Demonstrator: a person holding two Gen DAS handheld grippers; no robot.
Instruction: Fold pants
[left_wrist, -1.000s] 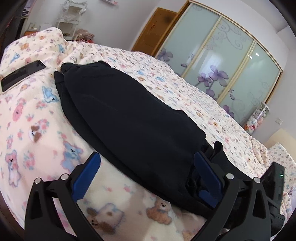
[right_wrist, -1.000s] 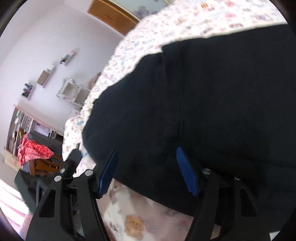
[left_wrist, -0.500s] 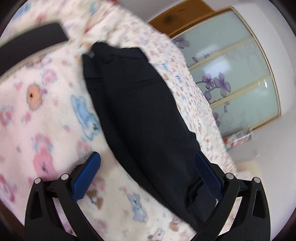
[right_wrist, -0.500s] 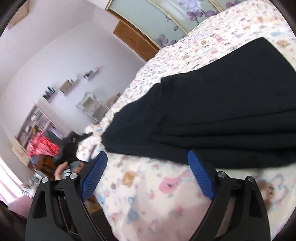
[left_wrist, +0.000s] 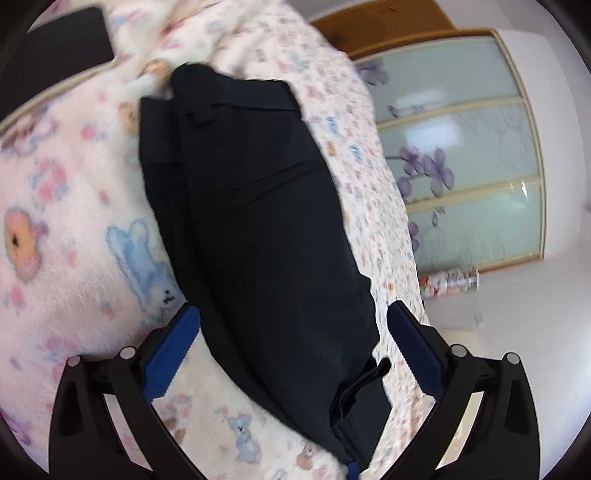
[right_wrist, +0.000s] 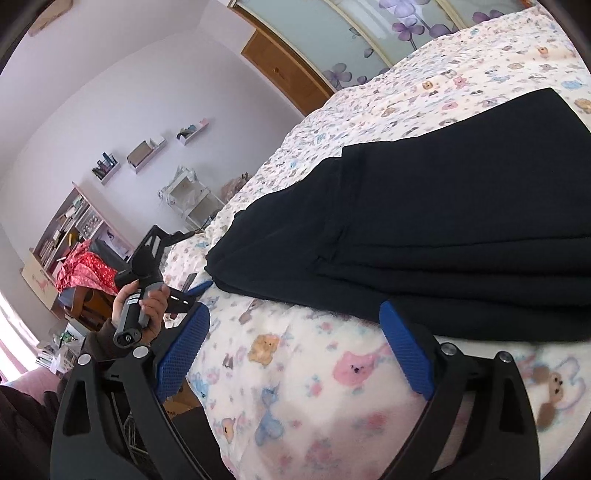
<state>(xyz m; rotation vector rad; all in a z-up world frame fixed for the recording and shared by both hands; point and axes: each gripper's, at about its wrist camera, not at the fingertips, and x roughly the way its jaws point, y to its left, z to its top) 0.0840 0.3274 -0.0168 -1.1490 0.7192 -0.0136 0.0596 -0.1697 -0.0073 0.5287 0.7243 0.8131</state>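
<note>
Dark navy pants (left_wrist: 266, 229) lie folded in a long stack on the bed's teddy-print blanket (left_wrist: 66, 221). My left gripper (left_wrist: 291, 350) is open and empty, held just above the near end of the pants, its blue pads on either side. In the right wrist view the pants (right_wrist: 443, 229) show as several folded layers. My right gripper (right_wrist: 295, 347) is open and empty, over the blanket (right_wrist: 314, 387) just short of the pants' edge. The left gripper also shows in the right wrist view (right_wrist: 184, 288), held in a hand.
A black flat object (left_wrist: 55, 62) lies on the blanket at the far left corner. Sliding wardrobe doors (left_wrist: 480, 147) with purple flowers stand beyond the bed. A bookshelf (right_wrist: 66, 229), red cloth (right_wrist: 85, 269) and white rack (right_wrist: 188, 195) stand past the bed's edge.
Both grippers have pulled back from the pants and tilted. The right gripper has moved off the cloth to the blanket beside it. The left gripper now looks along the pants' length.
</note>
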